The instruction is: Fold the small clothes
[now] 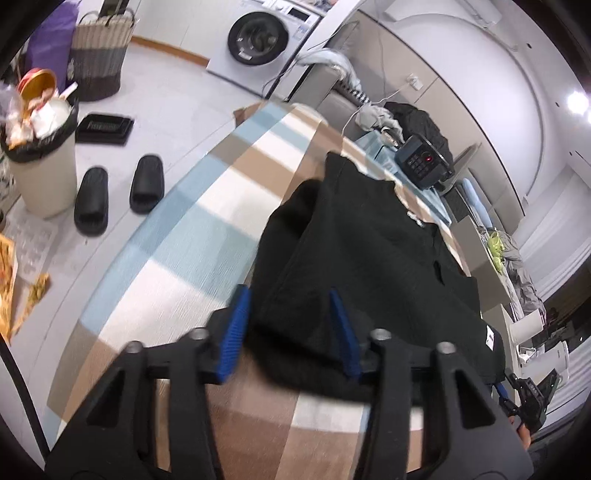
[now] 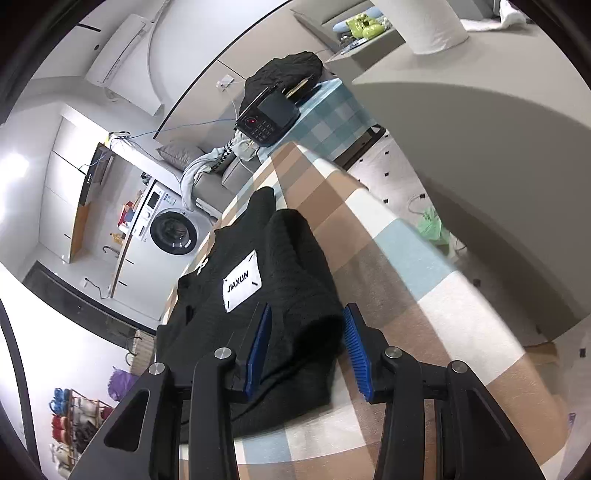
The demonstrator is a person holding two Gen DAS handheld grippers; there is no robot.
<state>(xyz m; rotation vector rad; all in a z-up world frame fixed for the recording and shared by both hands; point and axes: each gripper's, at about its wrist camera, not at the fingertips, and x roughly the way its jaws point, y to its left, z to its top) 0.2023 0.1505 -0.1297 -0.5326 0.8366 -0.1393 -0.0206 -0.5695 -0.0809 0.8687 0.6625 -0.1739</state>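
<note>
A black knit garment [image 1: 369, 240] lies folded along a table covered in a checked cloth [image 1: 184, 229]. In the right wrist view the same garment [image 2: 288, 251] shows a white label [image 2: 242, 282] reading JIAXUN. My left gripper [image 1: 289, 295] reaches over the garment's near left corner. Its blue pads [image 1: 236, 332] close on the thick hem between them. My right gripper [image 2: 308, 308] straddles the near right corner. One of its pads [image 2: 258, 350] sinks into the knit and the other touches the bunched edge. Both grippers point down at the checked cloth [image 2: 388, 258].
A black keypad device [image 1: 421, 162] and a dark bundle sit at the table's far end. On the floor to the left are a full waste bin [image 1: 40, 155], two black slippers [image 1: 118, 195], a woven basket [image 1: 99, 55] and a washing machine [image 1: 258, 37]. A paper roll [image 2: 424, 26] stands far right.
</note>
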